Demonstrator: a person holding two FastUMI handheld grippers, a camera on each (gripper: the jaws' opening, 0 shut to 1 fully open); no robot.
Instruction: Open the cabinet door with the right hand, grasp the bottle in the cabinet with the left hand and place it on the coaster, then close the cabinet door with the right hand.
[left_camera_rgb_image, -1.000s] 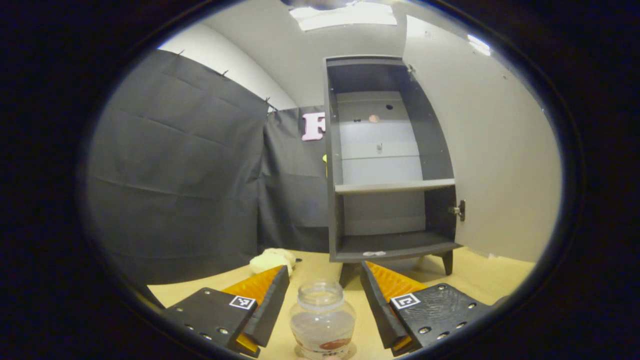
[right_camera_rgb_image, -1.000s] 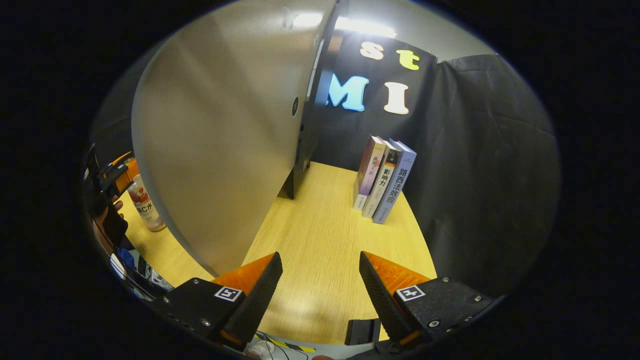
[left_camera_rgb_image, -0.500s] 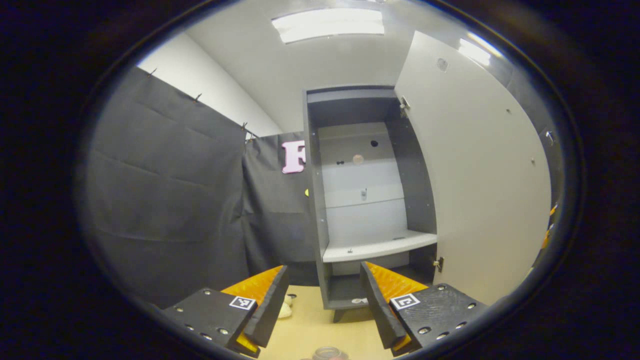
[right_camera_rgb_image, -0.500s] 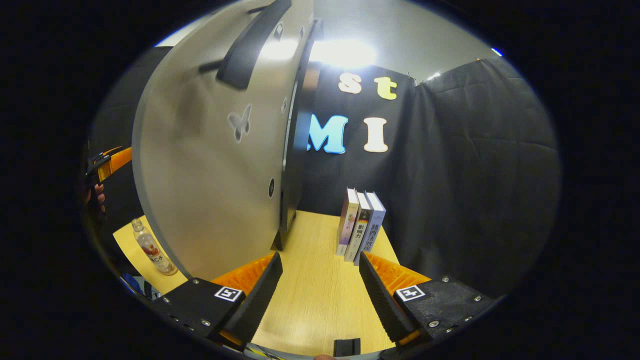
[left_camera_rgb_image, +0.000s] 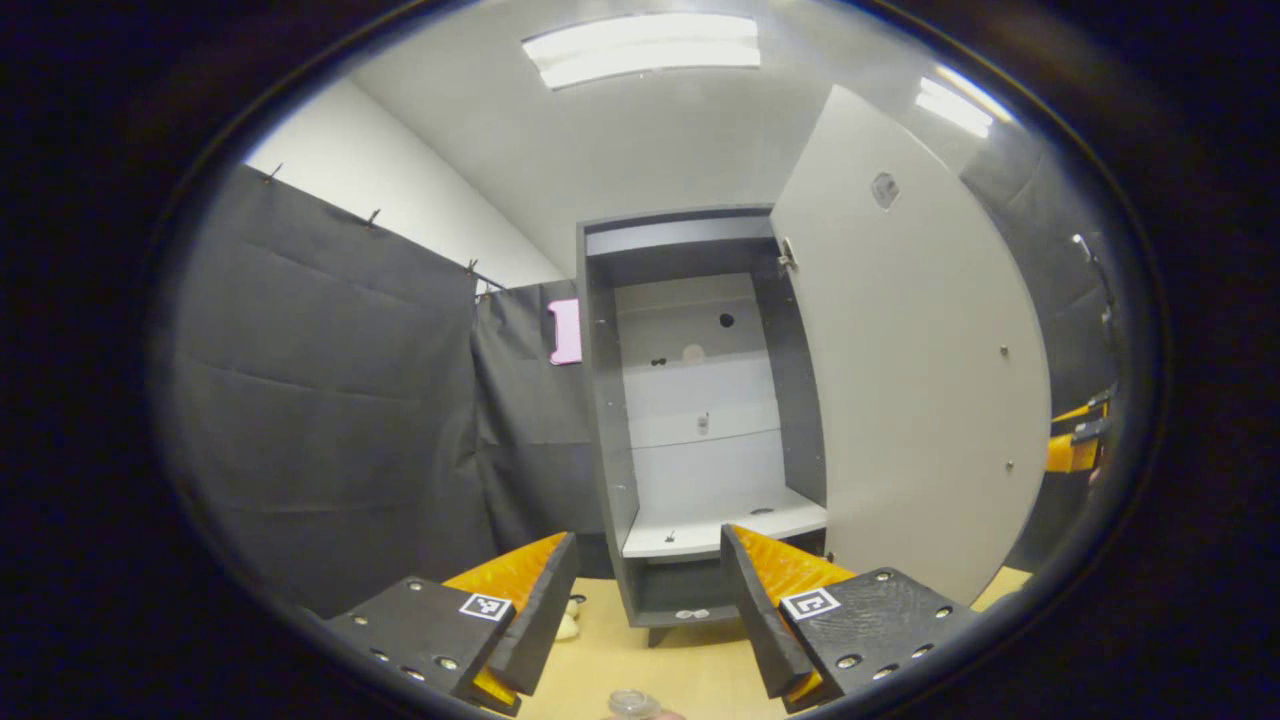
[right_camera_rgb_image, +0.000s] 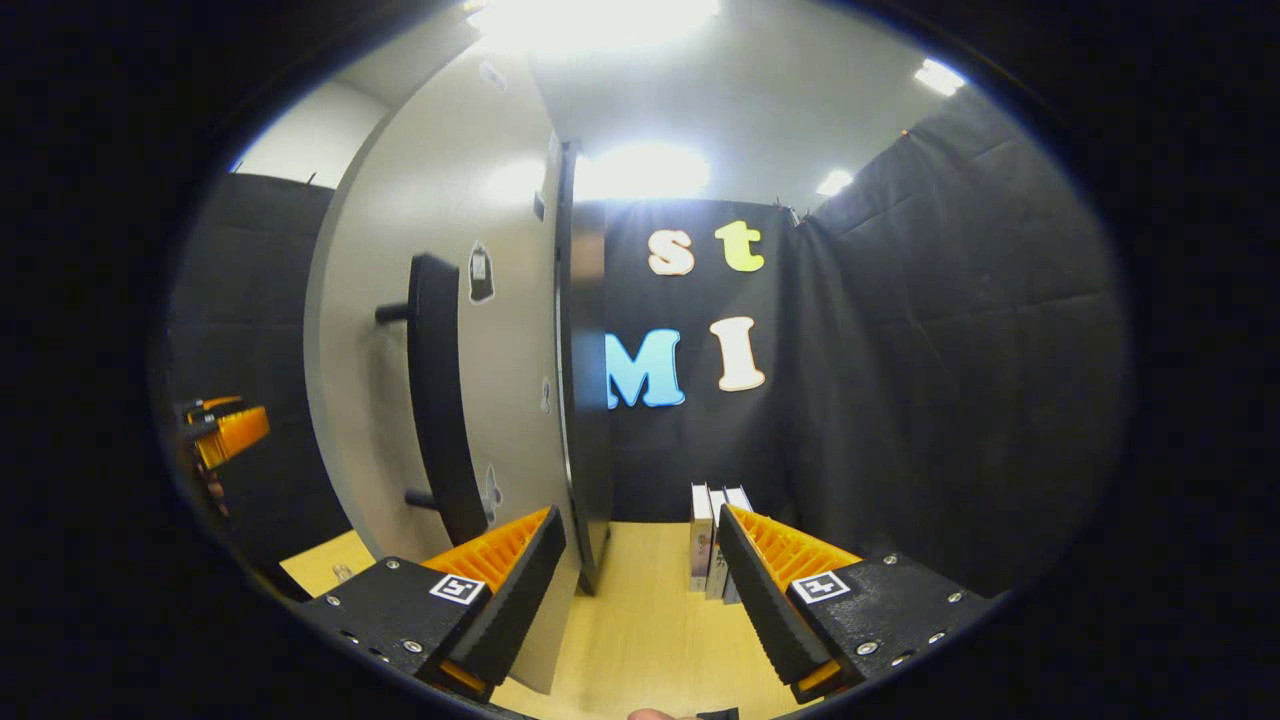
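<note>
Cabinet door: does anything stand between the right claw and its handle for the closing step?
Nothing visible does. In the right gripper view the door stands open just ahead and left of the right claw, its long dark handle facing the camera with open space before it. The books stand off to the right.

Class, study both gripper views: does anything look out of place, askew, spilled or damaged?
Nothing stands out. The cabinet stands upright on the table with its door swung open, its shelves bare. The books stand upright by the cloth wall. No spill or damage shows. Both tongs, left and right, are open and hold nothing.
</note>
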